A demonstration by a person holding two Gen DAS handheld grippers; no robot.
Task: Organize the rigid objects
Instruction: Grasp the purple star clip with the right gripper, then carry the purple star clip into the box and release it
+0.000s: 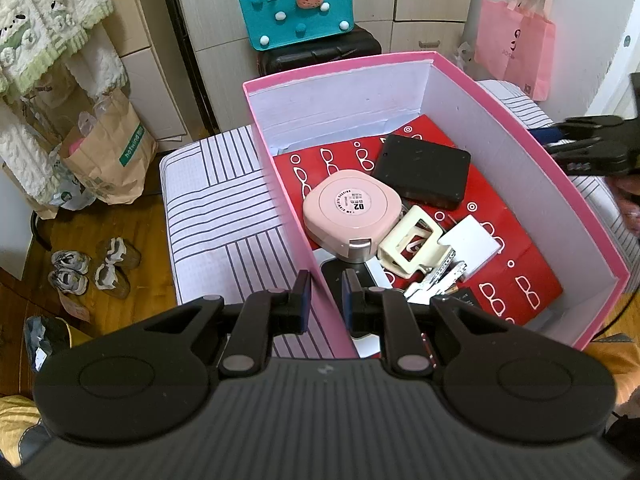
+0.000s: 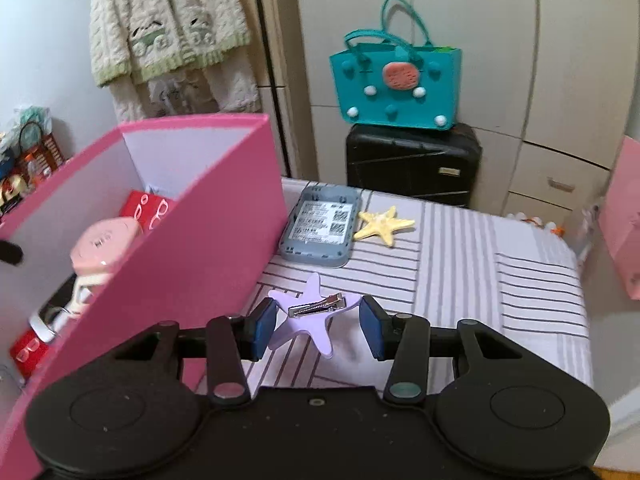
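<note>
The left gripper (image 1: 326,296) is being held clenched on the near wall of the pink box (image 1: 532,136), one pad outside and one inside, low in the centre of the left wrist view. Inside the box, on a red sheet printed with glasses (image 1: 516,256), a pink rounded case (image 1: 352,210) is being shown at the middle of the frame, a black flat device (image 1: 424,170) just above and right of it, and a cream hair claw (image 1: 410,242) touching the case's lower right edge. Keys beside the claw are partly hidden.

In the right wrist view, the right gripper (image 2: 318,330) is being kept over the striped bed cover (image 2: 480,280), and a lilac star hair clip (image 2: 310,312) is being seen between its pads, metal clasp up. The left pad is meeting a star arm; the right pad is standing apart, so the gripper is being read as released. Further up the frame, a grey device shell (image 2: 320,228) is lying against the box's outer wall, with a yellow star clip (image 2: 384,224) just to its right.
</note>
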